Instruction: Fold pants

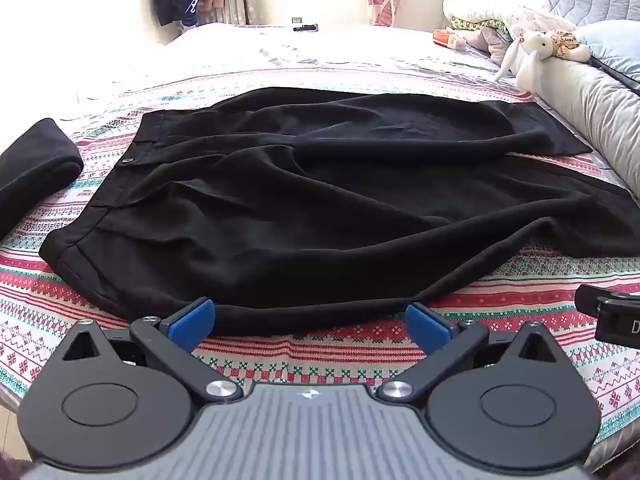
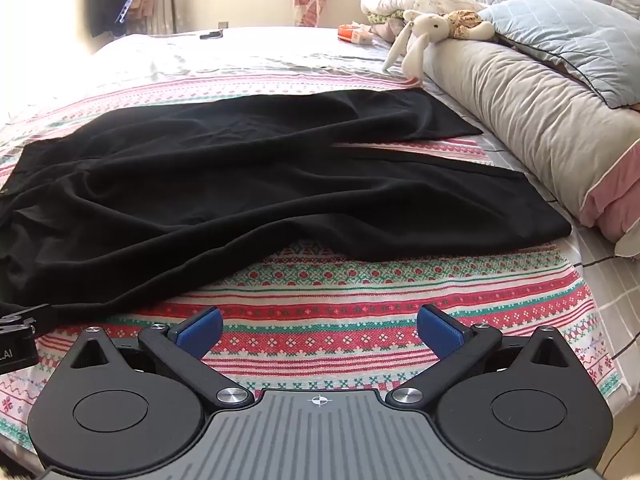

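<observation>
The bed fills the room in front of me, its near half covered by a patterned red, green and white blanket; a long grey bolster and a pale blue pillow line its right side. The black pants lie spread flat on the blanket, waistband to the left, both legs running off to the right with a strip of blanket showing between their ends; a folded black garment sits just beside the waistband. A white stuffed rabbit slumps over the bolster's far end. The left gripper has its jaws wide apart at the pants' near edge, the cloth between the blue pads but not pinched; the right gripper hangs over bare blanket, jaws apart, clear of the pants.
</observation>
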`<state>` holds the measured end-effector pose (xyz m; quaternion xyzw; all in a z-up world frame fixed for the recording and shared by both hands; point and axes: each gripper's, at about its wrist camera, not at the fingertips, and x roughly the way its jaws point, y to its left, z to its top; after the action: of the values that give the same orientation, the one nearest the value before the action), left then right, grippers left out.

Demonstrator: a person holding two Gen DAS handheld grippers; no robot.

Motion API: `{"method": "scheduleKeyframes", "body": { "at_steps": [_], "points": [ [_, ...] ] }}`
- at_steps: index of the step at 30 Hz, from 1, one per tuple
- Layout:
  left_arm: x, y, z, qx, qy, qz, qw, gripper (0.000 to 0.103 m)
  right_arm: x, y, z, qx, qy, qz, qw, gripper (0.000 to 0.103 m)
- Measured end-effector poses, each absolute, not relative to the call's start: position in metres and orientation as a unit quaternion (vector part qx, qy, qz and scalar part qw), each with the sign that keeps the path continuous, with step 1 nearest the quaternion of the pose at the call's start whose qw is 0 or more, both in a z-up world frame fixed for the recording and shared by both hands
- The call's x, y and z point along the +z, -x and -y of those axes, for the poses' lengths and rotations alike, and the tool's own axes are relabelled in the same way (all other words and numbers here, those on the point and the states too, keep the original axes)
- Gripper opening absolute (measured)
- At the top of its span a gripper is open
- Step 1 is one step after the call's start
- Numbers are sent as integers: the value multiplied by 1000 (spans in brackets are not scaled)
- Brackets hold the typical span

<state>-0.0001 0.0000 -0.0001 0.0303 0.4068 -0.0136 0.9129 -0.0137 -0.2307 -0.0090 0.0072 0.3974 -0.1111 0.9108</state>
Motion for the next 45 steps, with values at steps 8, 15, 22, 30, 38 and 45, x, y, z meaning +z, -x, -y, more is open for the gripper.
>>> {"method": "scheduleKeyframes", "body": {
  "at_steps": [8,15,22,30,38,45],
  "points": [
    [-4,1,1,-15,-31,-406,913,103,-9,14,230,-110,-5,-397,911,103],
    [-3,2,1,-15,-34,-405,914,103,-11,13,230,-110,-3,-399,910,103],
    [-2,1,0,-15,-33,-406,913,103,-11,13,230,-110,-3,-401,909,103],
    [-2,0,1,-15,-32,-407,913,103,-12,13,231,-109,-4,-404,908,103],
    [-4,-1,0,-15,-32,-407,913,103,-13,12,231,-110,-5,-405,908,103],
    [-4,-1,0,-15,-32,-407,913,103,-14,12,232,-110,-5,-406,907,103]
  ]
}}
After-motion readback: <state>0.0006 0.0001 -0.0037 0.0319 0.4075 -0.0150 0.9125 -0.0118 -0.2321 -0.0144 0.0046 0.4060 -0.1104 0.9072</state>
